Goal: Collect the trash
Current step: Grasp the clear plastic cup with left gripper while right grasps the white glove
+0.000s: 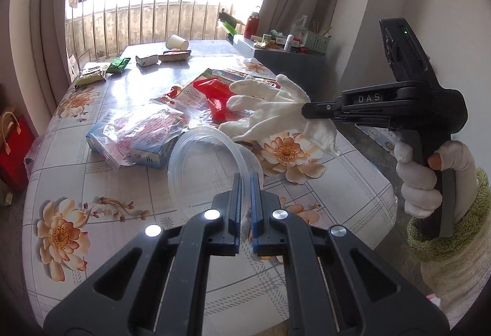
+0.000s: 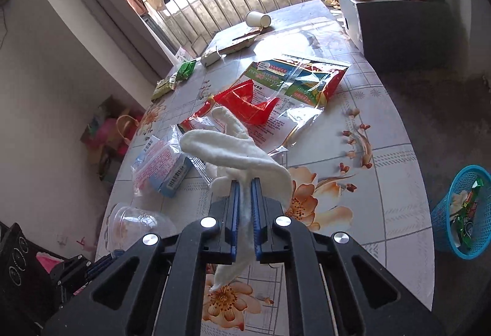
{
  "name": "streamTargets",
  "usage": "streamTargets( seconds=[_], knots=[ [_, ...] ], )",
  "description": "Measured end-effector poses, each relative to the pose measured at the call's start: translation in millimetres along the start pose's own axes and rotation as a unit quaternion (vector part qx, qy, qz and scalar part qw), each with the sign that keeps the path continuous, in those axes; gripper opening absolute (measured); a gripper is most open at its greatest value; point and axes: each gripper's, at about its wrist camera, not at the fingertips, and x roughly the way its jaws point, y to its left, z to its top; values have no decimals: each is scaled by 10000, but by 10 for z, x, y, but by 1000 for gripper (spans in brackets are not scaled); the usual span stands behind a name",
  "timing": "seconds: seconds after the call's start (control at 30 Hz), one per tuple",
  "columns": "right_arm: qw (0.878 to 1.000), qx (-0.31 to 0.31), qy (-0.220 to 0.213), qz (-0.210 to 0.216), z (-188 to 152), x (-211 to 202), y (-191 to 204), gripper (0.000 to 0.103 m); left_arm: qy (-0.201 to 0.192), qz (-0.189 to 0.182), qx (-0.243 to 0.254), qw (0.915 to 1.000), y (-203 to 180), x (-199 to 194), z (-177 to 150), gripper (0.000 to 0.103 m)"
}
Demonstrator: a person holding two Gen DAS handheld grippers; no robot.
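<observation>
Two pieces of trash are already pinched, one in each gripper. The right gripper (image 2: 244, 182) is clamped on a limp white knitted cotton glove (image 2: 227, 148), whose fingers flop forward past the jaws while its cuff trails back between them; in the left wrist view the same glove (image 1: 270, 109) hangs clear above the flowered plastic tablecloth (image 1: 76, 158). The left gripper (image 1: 244, 179) is closed on the thin rim of a clear round plastic container (image 1: 202, 164), which tilts up on edge with its mouth facing left. The blue mesh plastic waste basket (image 2: 442, 213) stands on the floor off the table's right side, already holding a few wrappers. That basket lies to the right of both grippers and below the table edge, and the right gripper is plainly the nearer, so I judge the glove should go in first, swung right and lowered with its dangling fingers pointing down into the opening. The left gripper would have to cross the table's width afterwards. Still lying loose on the table are a red torn plastic wrapper (image 2: 245, 102) and a toppled white paper cup (image 2: 257, 19).
</observation>
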Motion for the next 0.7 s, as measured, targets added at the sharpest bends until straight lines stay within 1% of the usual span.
streamTargets(
  seconds=[0.1, 0.17, 0.27, 0.33, 0.53, 0.63, 0.7],
  knots=[
    [9997, 229, 58, 71, -221, -162, -172, 8, 82, -7, 139, 9999, -103, -36, -14, 4],
    [9993, 359, 123, 2, -375, -212, -274, 8, 162, -5, 223, 9996, -167, -33, -24, 4],
    [9983, 487, 277, -142, -606, -221, -408, 8, 337, -6, 368, 9988, -258, 30, -31, 4],
    [9976, 563, 384, -135, -725, -201, -466, 9, 477, -4, 429, 9979, -315, 89, -52, 4],
    [9979, 530, 335, -138, -826, -249, -504, 10, 723, 6, 581, 9957, -441, 234, -95, 4],
    [9985, 386, 344, -202, -823, -238, -459, 20, 794, 8, 621, 9949, -484, 296, -114, 4],
    [9988, 244, 317, -275, -812, -228, -411, 36, 801, 24, 669, 9945, -518, 309, -125, 4]
  ],
)
